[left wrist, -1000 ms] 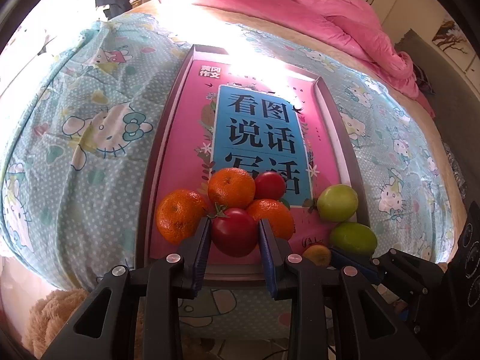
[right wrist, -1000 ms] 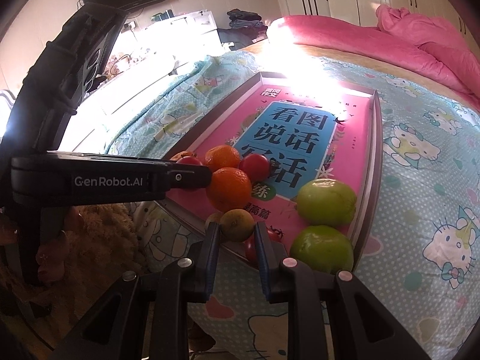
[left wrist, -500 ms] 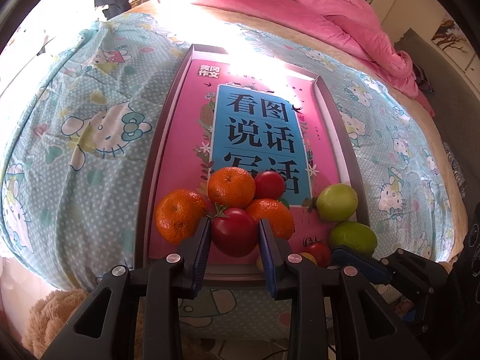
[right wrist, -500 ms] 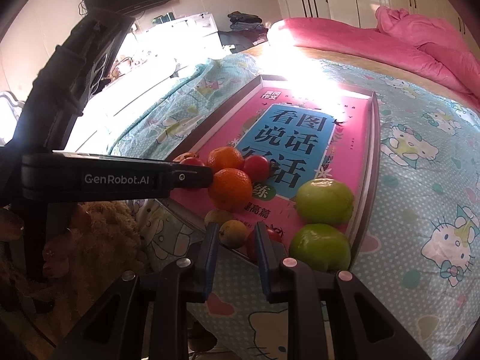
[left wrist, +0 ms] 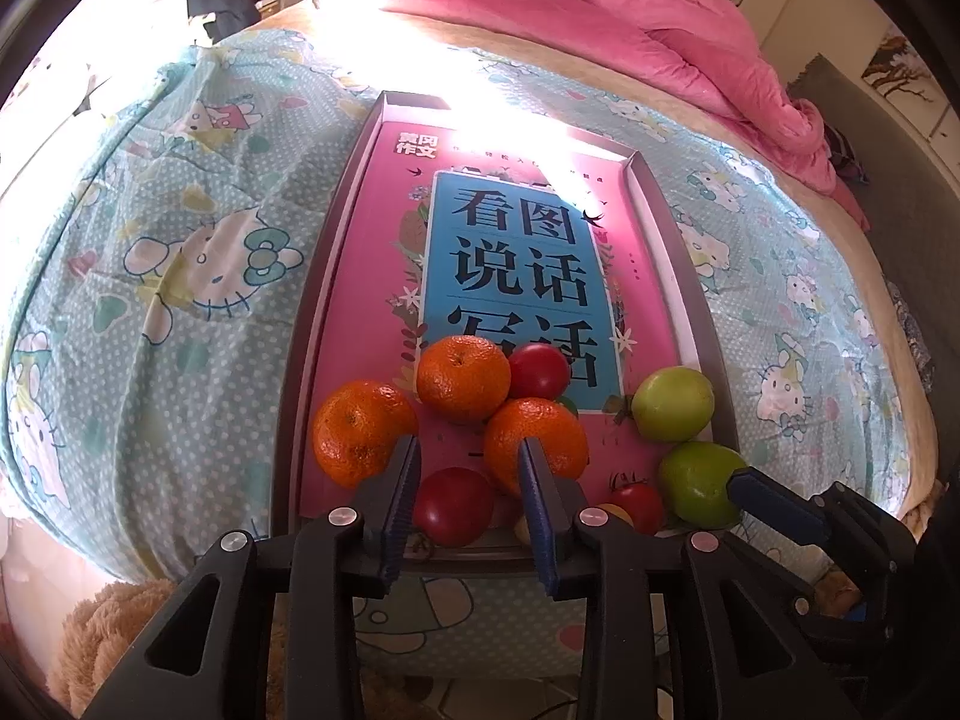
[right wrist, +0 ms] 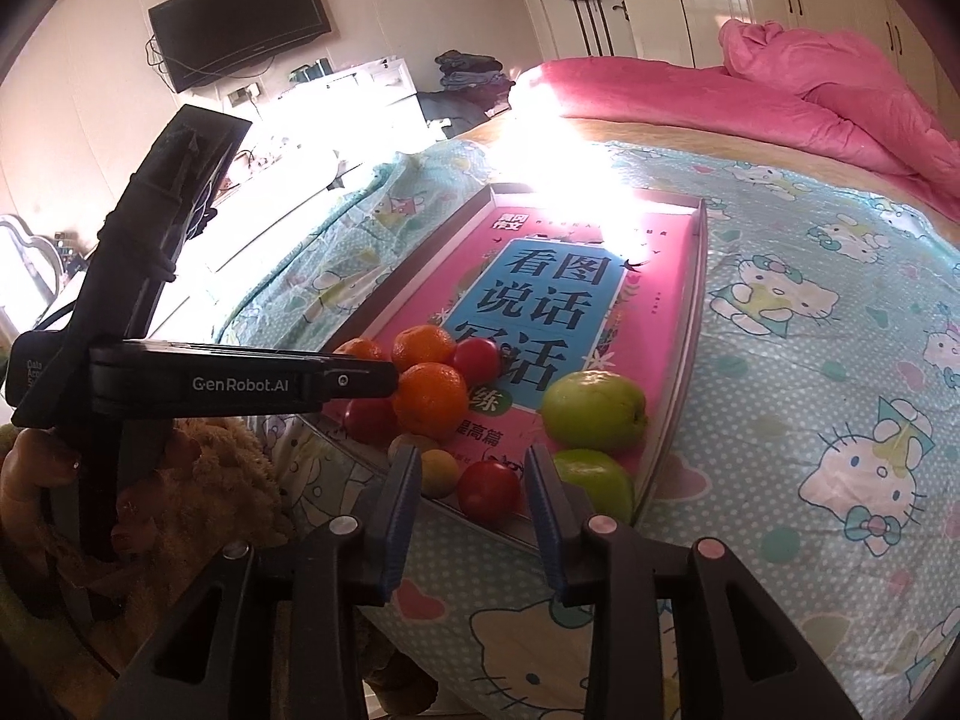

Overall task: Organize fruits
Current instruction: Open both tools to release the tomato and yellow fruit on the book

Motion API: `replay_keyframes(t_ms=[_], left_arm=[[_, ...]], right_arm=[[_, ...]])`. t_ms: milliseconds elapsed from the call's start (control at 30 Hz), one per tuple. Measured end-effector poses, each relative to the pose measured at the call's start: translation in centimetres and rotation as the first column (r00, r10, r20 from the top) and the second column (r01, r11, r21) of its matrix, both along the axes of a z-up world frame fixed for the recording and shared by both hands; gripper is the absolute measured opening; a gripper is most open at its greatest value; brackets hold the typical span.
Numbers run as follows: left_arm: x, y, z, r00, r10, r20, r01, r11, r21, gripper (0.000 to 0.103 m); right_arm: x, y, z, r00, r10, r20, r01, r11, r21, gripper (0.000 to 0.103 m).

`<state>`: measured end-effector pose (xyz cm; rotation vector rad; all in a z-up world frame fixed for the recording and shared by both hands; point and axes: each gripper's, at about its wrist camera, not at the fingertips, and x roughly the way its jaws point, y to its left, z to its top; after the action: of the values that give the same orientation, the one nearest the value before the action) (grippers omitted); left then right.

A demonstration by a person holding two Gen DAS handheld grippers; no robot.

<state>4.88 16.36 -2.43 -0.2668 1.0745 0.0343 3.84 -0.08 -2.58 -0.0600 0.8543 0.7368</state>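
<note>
While both claws ease apart, fruit sits gathered at the near end of a tray (left wrist: 288,420) on the bed.

Nearest, the left claw (left wrist: 465,492) has just loosened: the red tomato (left wrist: 453,507) between its pads now rests lower, by the tray's rim, apparently let go. The right claw (right wrist: 471,492) has also just been spreading; a small tomato (right wrist: 489,489) lies beyond its tips, unheld. Farther back sit oranges (left wrist: 462,378) and green apples (left wrist: 672,402).

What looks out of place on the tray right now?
Nothing spilled or damaged. The fruit is all bunched at the near end of the tray, on a book; that end sits at the edge of the bed, so the tomato by the rim might roll off.
</note>
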Motion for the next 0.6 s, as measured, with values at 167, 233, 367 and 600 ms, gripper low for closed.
replay_keyframes(t_ms=[167, 233, 367, 600], left_arm=[[0.0, 0.0, 0.2, 1.000, -0.002, 0.007, 0.002, 1.000, 0.004, 0.039], [-0.1, -0.1, 0.3, 1.000, -0.003, 0.012, 0.003, 1.000, 0.006, 0.041], [-0.2, -0.1, 0.7, 0.999, -0.002, 0.032, 0.001, 1.000, 0.012, 0.049], [-0.4, -0.5, 1.4, 0.998, -0.016, 0.068, 0.015, 1.000, 0.024, 0.057]], right_arm=[[0.1, -0.6, 0.3, 1.000, -0.017, 0.004, 0.017, 1.000, 0.011, 0.040], [0.1, -0.8, 0.4, 1.000, -0.024, 0.009, 0.023, 1.000, 0.016, 0.041], [0.4, -1.3, 0.5, 0.999, -0.042, 0.012, 0.042, 0.999, 0.018, 0.044], [0.6, -2.1, 0.7, 0.997, -0.073, 0.017, 0.073, 0.997, 0.017, 0.051]])
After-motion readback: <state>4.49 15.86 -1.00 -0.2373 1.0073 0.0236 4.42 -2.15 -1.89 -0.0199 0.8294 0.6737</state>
